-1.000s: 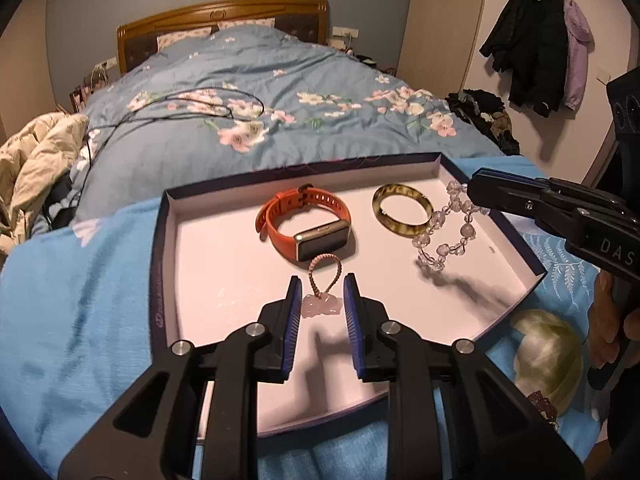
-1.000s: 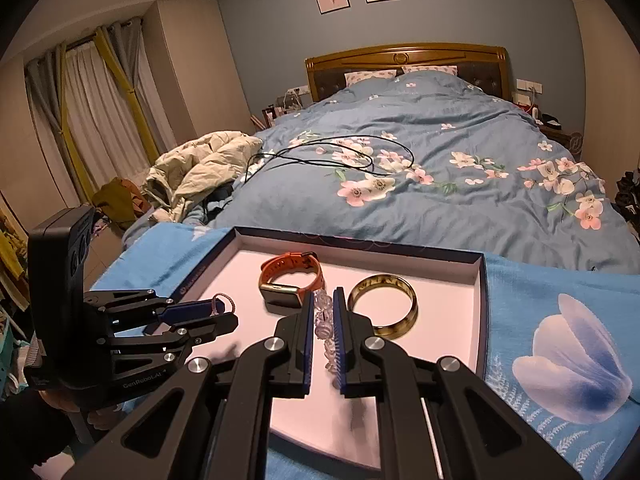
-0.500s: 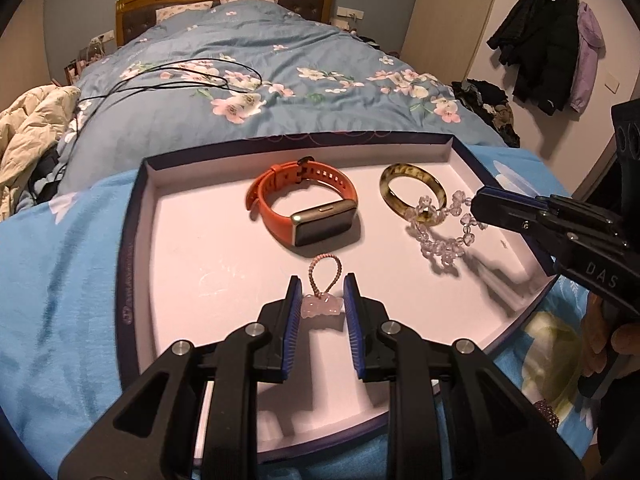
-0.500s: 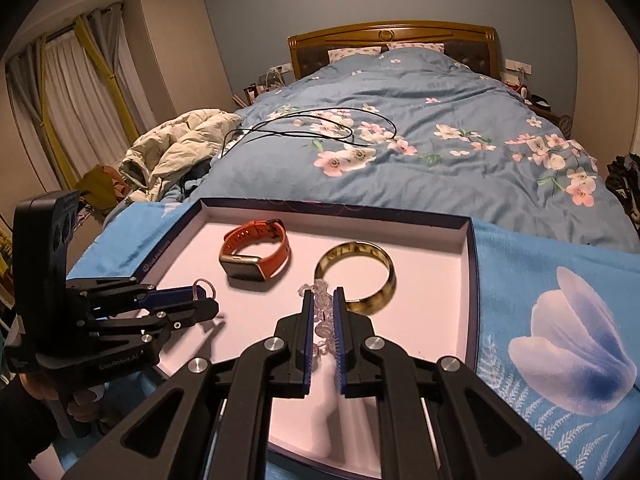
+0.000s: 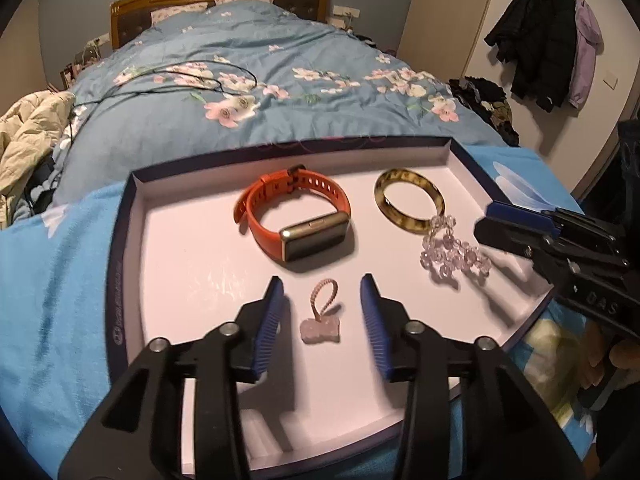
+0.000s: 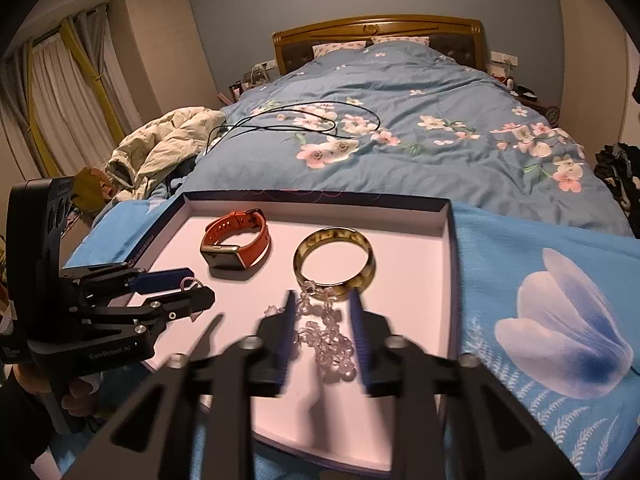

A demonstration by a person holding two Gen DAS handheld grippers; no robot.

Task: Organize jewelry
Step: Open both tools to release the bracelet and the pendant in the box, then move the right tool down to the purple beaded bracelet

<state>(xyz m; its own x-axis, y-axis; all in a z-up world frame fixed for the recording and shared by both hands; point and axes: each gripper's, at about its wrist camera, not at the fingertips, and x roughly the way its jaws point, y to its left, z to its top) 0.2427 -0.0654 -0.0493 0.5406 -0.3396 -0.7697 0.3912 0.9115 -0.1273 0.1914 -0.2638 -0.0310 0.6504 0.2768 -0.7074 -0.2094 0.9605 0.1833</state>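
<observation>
Release is judged under way: the left gripper (image 5: 322, 304) is spread around a pink stone charm (image 5: 320, 326), the right gripper (image 6: 323, 328) around a clear bead bracelet (image 6: 328, 338), both laid in the white tray (image 5: 192, 248). Withdrawal is called for next.

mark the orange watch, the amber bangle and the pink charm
orange watch (image 5: 313, 237), left wrist view: on its dark screen.
amber bangle (image 6: 362, 276), right wrist view: on its near rim.
pink charm (image 5: 320, 327), left wrist view: on the stone.

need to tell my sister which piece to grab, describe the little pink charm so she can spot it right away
Look in the shallow white tray at the foot of the bed. In front of the orange watch, between the open left gripper fingers, lies the pink charm: the smallest piece, a pale stone on a short cord loop.
</observation>
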